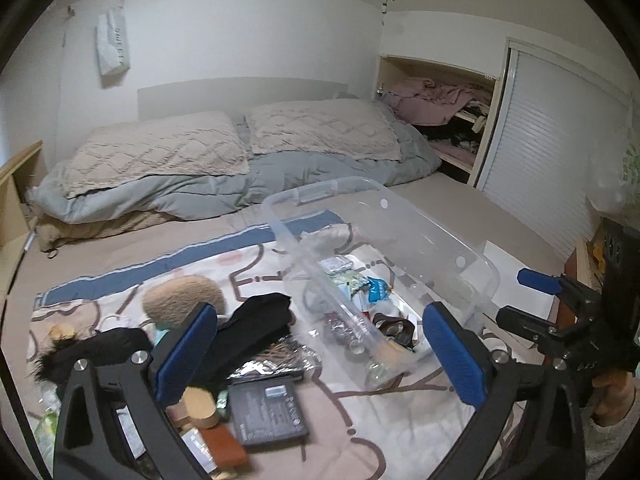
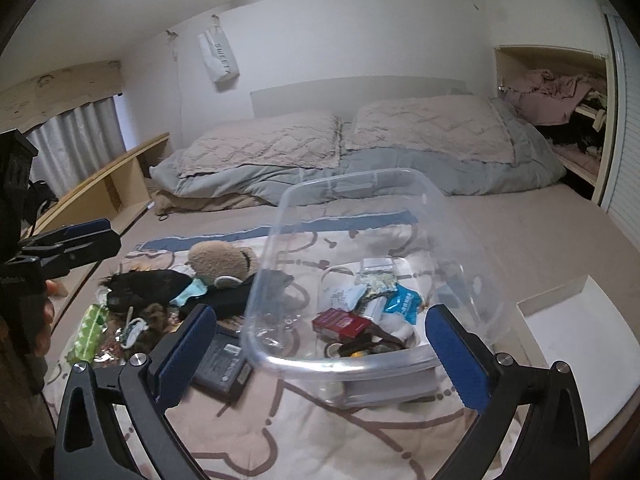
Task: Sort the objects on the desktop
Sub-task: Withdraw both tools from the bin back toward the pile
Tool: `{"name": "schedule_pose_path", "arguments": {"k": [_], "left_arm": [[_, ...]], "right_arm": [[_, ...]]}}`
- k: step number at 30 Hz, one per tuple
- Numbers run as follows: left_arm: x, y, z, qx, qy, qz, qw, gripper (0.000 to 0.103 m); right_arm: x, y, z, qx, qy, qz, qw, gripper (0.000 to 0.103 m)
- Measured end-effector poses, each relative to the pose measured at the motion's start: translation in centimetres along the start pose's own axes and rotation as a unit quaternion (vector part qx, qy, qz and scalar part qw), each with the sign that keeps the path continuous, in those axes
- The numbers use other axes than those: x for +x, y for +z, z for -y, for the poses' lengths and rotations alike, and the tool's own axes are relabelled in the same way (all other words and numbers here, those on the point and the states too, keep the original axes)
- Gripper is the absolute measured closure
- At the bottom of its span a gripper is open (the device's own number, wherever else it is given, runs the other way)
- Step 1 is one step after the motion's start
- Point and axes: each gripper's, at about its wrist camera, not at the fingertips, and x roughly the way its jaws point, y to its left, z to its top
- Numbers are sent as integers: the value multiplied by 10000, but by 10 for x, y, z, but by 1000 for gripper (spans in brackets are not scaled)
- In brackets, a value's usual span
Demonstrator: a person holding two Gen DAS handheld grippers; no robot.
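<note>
the left gripper [image 1: 320, 356] stands with its blue-padded jaws wide apart and nothing between them, and the right gripper [image 2: 320, 354] is spread just as wide and equally empty. both hang above a patterned beige cloth [image 1: 400, 432] laid over the bed.

the clear plastic storage bin [image 1: 472, 256] lies ahead of both claws, its long axis running away toward the pillows [image 1: 320, 132]. in the right wrist view its near rim [image 2: 320, 366] sits just beyond the jaws and between them, so the right hand looks the nearer to it. small packets, among them a red box [image 2: 344, 322] and a blue sachet [image 2: 404, 304], already lie inside.

the unsorted things lie to the left of the bin: a flat dark grey rectangular device [image 1: 270, 414], a tan fuzzy plush [image 1: 184, 298], black folded cloth [image 1: 256, 328] and a round wooden piece [image 1: 200, 402]. the grey device and wooden piece sit just under the left claw, so that hand seems better placed for the next pick, with the bin lying to its right.

room is tight within the pile, where items touch and overlap. the cloth in front of the bin is bare, and the bed's right edge, with a white panel [image 2: 568, 344] there, is near the bin's right wall.
</note>
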Motion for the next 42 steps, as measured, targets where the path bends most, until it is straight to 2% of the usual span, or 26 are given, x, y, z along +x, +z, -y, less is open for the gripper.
{"name": "schedule_pose_path", "arguments": {"k": [16,20,26,33,39,42], "left_arm": [[-93,-47,-49,-17,627,279,9976,0],[-107,-65,-67,-199,736,382,9964,0],[-122,-92,-91,-445,886,605,9932,0],[-133,-121,-121,-725,1137,841,9873,0],[-136,-139,-125,-517,1471,980,9829,0],[-137,-147,-124,-443,1579,1046,9809,0]], "right_arm": [[-17,-27,-59,-246,370,56,9990,0],[-13,-37,-73,-412,509,69,9978,0],[-6,-54,-95,-663,774,210,9946,0],[3,-77,-110,-905,809,510,9913,0],[16,-85,-110,-725,1082,661,9893,0],[24,-89,-111,-719,1043,620,9900,0]]}}
